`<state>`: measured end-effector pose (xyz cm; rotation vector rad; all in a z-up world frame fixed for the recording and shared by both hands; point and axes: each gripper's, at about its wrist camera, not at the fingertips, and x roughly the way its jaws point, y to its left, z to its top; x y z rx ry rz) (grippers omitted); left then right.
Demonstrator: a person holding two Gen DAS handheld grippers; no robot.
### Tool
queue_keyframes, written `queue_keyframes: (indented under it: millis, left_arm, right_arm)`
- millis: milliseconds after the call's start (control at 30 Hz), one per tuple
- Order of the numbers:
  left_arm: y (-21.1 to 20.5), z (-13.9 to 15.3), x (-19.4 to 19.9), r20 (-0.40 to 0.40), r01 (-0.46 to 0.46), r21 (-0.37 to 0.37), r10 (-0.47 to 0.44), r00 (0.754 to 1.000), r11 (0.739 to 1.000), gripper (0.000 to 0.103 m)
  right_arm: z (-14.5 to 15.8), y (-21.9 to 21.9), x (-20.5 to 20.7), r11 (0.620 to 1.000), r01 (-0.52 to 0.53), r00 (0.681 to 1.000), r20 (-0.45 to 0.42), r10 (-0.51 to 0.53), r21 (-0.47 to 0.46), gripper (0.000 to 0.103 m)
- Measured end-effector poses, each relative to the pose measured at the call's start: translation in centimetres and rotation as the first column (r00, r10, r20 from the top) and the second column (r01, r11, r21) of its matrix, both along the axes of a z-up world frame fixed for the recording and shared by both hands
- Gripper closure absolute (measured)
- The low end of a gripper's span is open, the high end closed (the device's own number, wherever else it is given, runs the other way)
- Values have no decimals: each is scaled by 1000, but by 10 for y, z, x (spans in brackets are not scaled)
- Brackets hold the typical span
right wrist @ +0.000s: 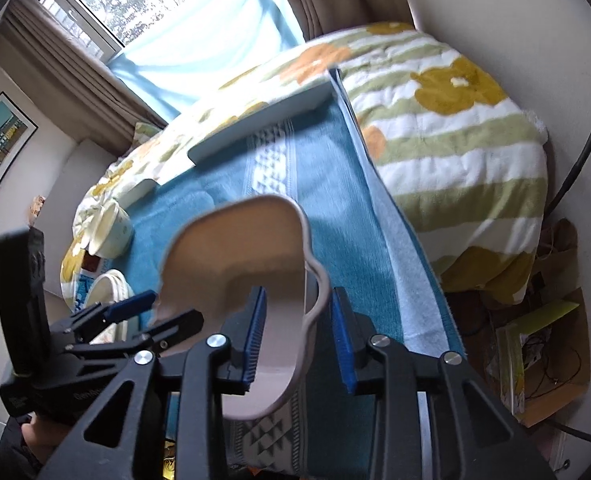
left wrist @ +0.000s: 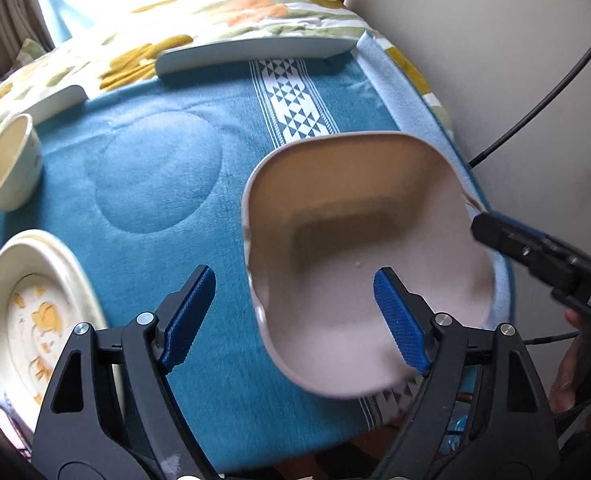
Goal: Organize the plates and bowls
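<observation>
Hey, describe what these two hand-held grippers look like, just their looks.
Both are black plastic frames with triangular cutouts, silver pivot bolts and blue ribbed pads. The left hand-held gripper shows these; the right hand-held gripper matches, with white lettering on its body and a thin black cable nearby.

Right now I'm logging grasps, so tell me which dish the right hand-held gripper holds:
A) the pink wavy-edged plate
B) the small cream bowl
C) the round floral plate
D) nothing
A: the right hand-held gripper has its blue pads on either side of the pink wavy-edged plate's rim, lifting it tilted above the blue mat.
</observation>
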<state>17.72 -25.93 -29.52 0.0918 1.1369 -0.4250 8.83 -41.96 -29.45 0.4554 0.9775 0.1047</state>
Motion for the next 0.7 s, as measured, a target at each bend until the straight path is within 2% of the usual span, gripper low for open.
queue_keyframes:
  millis: [167, 233, 267, 300, 367, 500, 600, 633, 700]
  left_arm:
    - [38, 52, -22, 43, -52, -35, 54, 998, 998, 23]
    - [58, 77, -30, 76, -88, -46, 91, 993, 995, 23]
    - [72, 92, -34, 103, -116, -50, 121, 987, 992, 21]
    - [84, 103, -36, 127, -140, -54, 146, 981, 989, 19]
    - [110, 126, -38, 175, -206, -52, 212, 961, 977, 5]
    - [168, 161, -27, 257, -310, -66, 316, 913, 948, 2]
    - [216, 174, -9, 274, -354, -131, 377, 885, 926, 2]
    - [231, 175, -2, 269, -370, -148, 397, 877, 917, 1]
    - [259, 172, 16, 248, -400, -146, 425, 870, 905, 1]
  right_arm:
    - [54, 28, -14, 998, -54, 995, 82, 56, -24, 71]
    - [79, 45, -16, 996, -88, 987, 132, 91, -29, 44]
    - [87, 51, -16, 994, -103, 982, 157, 105, -25, 19]
    - [99, 60, -15, 992, -126, 973, 194, 128, -22, 3]
    - [119, 79, -11, 984, -174, 948, 265, 176, -29, 1]
    - [158, 130, 9, 954, -289, 863, 408, 297, -82, 1]
    - [177, 175, 38, 917, -361, 823, 404, 400, -172, 1]
    - [179, 192, 51, 902, -383, 819, 379, 431, -199, 1]
    - [175, 217, 75, 892, -391, 831, 331, 448, -225, 1]
